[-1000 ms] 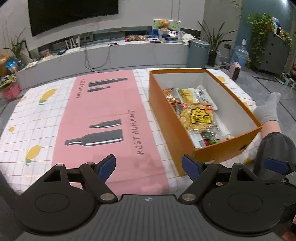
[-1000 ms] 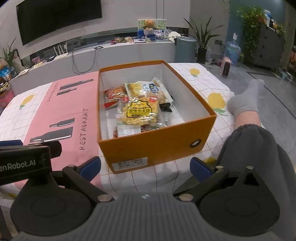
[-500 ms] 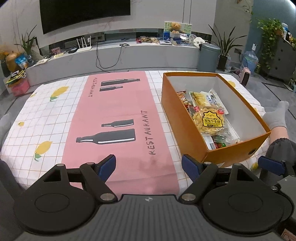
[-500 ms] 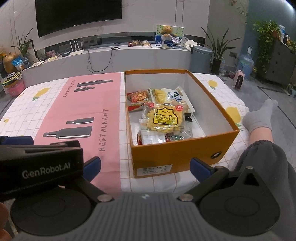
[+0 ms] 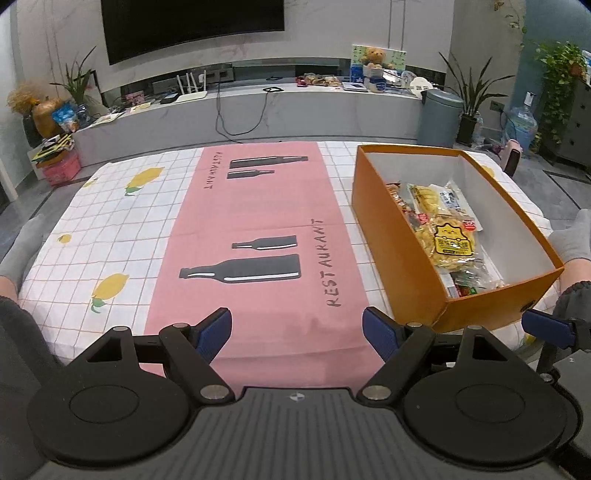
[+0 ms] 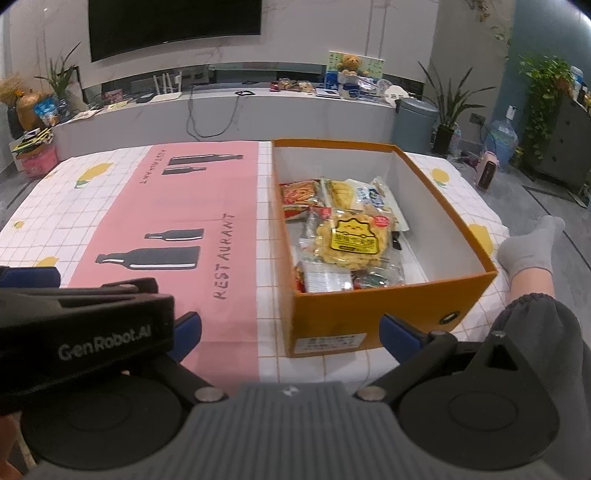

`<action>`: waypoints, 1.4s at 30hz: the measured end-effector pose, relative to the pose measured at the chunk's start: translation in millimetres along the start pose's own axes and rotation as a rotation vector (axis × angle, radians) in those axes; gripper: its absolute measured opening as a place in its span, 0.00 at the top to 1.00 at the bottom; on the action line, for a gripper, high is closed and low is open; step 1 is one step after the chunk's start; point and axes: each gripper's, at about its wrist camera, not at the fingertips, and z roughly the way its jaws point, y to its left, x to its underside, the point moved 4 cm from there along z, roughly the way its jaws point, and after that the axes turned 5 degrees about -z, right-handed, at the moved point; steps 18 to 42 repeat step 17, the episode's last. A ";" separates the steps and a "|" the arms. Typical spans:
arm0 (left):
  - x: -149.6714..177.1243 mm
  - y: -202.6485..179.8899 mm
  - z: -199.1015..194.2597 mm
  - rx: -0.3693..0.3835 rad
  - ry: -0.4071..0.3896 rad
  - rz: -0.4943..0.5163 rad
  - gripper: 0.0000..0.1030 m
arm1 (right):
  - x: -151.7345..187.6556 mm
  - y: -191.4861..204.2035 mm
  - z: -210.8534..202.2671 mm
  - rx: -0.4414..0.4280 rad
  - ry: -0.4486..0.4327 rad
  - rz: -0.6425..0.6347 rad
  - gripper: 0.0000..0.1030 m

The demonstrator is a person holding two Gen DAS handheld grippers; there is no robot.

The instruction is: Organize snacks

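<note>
The snack packets (image 6: pixel 343 236) lie heaped in the left half of an open orange box (image 6: pixel 391 314), which stands on the tablecloth (image 5: pixel 122 206) at about two o'clock in the left wrist view and at about one o'clock in the right wrist view. On top of the heap sits a round yellow packet (image 6: pixel 352 240) with a yellow label; beyond it, toward twelve o'clock, lie a red packet of sticks (image 6: pixel 297 194) and a clear packet with yellow pieces (image 6: pixel 351 194), and nearer the front wall some red and green wrappers (image 6: pixel 373 278) show beside a white packet (image 6: pixel 325 277). The right half of the box floor is bare white. A pink runner (image 5: pixel 266 221) printed with dark bottles and the word RESTAURANT crosses the cloth just left of the box, at eleven o'clock from it. The left gripper (image 5: pixel 297 330) hangs over the near end of the runner, its blue pads (image 5: pixel 214 330) spread wide with nothing between them. The right gripper (image 6: pixel 291 332) hangs before the front wall of the box, likewise released and empty; its left pad is partly hidden behind the black body of the left gripper. At three o'clock a person's leg in a grey sock (image 6: pixel 532 247) rests beside the table. Beyond, at twelve o'clock, run a low grey bench (image 5: pixel 258 114) and a dark screen (image 5: pixel 192 26).
</note>
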 end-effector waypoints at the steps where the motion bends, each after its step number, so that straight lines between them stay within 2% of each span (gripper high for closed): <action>1: 0.1 1.4 -0.4 -0.003 -0.001 -0.003 0.08 | -0.3 2.2 0.1 0.002 -0.001 -0.004 0.03; 17: 3.1 14.0 -3.4 -0.027 -0.016 -0.021 0.09 | -1.2 18.3 -2.3 -0.009 -0.010 -0.040 0.03; 42: 3.1 14.0 -3.4 -0.027 -0.016 -0.021 0.09 | -1.2 18.3 -2.3 -0.009 -0.010 -0.040 0.03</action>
